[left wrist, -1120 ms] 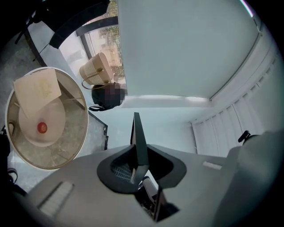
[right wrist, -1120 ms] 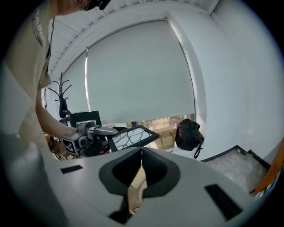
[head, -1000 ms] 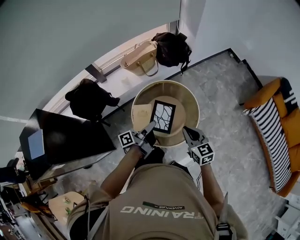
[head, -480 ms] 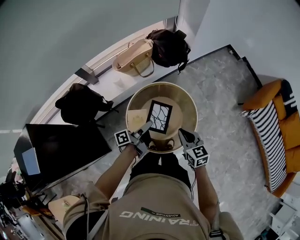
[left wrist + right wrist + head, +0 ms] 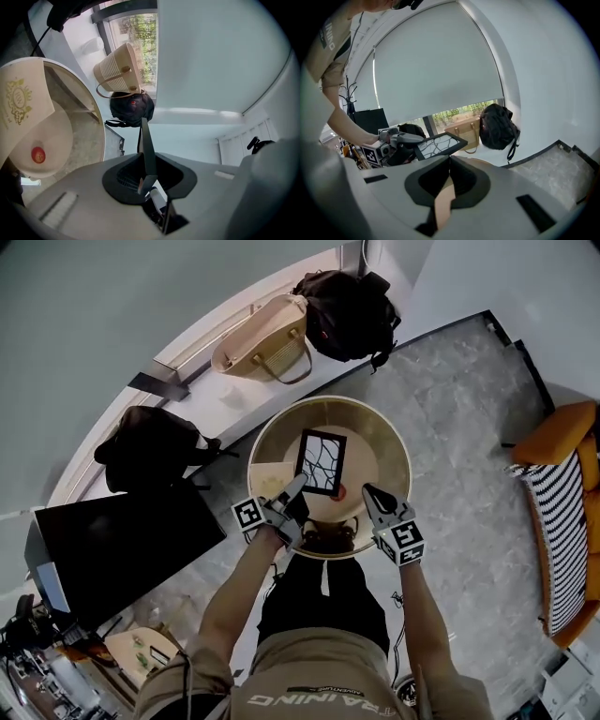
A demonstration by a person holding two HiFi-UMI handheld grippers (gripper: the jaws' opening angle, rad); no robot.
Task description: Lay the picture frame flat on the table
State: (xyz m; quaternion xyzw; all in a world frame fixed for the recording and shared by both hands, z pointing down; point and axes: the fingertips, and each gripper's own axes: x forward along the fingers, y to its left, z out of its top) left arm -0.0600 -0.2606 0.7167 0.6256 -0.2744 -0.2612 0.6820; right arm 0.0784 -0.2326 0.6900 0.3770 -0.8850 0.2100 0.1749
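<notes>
The picture frame (image 5: 321, 462) has a black border and a white print with black lines. It hangs tilted, face up, over the round beige table (image 5: 394, 442). My left gripper (image 5: 298, 486) is shut on its near left corner. In the left gripper view the frame (image 5: 144, 140) shows edge-on as a thin dark strip between the jaws. The right gripper view shows the frame (image 5: 440, 144) lifted, with the left gripper (image 5: 401, 137) at its edge. My right gripper (image 5: 367, 491) is shut and empty, just right of the frame over the table's near side.
A cream card with gold print (image 5: 272, 479) and a small red object (image 5: 341, 491) lie on the table. Beyond it a woven bag (image 5: 258, 348) and a black backpack (image 5: 347, 301) sit on a ledge. A dark bag (image 5: 145, 442) and a black screen (image 5: 122, 545) are left, an orange sofa (image 5: 572, 521) right.
The head view has shifted, so the table sits slightly differently in the picture. The frame stays in the left gripper's hold over the table. The right gripper keeps its place beside it.
</notes>
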